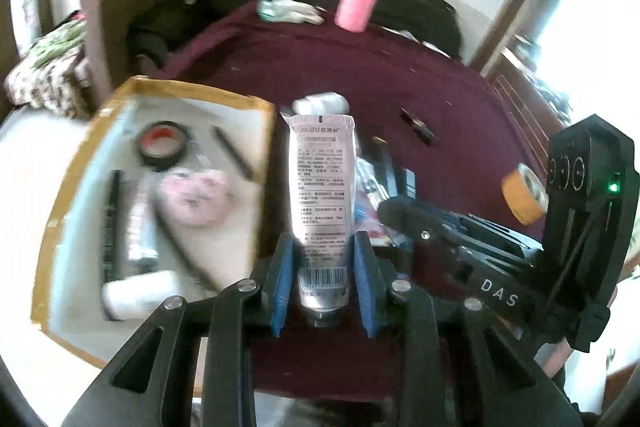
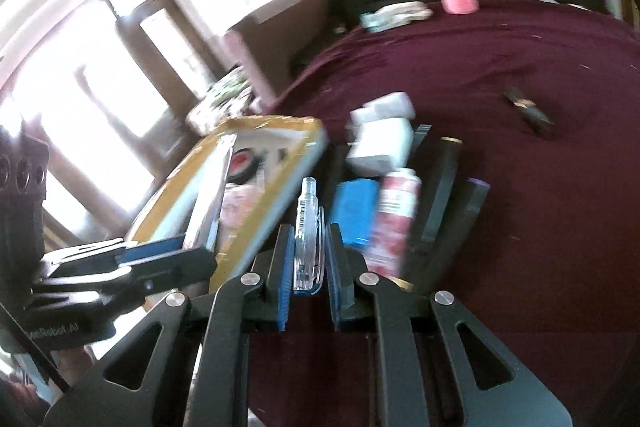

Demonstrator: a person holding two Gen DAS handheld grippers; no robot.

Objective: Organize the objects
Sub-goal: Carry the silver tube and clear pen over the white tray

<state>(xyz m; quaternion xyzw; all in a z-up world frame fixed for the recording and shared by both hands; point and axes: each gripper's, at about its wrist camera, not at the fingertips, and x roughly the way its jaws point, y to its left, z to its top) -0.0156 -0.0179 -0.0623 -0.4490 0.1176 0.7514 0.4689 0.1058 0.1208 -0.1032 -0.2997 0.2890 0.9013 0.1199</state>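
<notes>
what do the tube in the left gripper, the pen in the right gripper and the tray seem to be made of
Silvery-pink squeeze tube: looks like soft laminated plastic, glossy with a metallic sheen and a flat crimped end.
Clear pen: likely hard transparent plastic; the background shows through it.
Shallow box tray: probably cardboard, with matte brown rim edges and a pale lining, though blur leaves this uncertain.

Both grippers matte black: left gripper (image 1: 323, 259), right gripper (image 2: 307, 251). Blue ribbed pads inside jaws, silver pivot screws behind them, triangular cutouts further back.
</notes>
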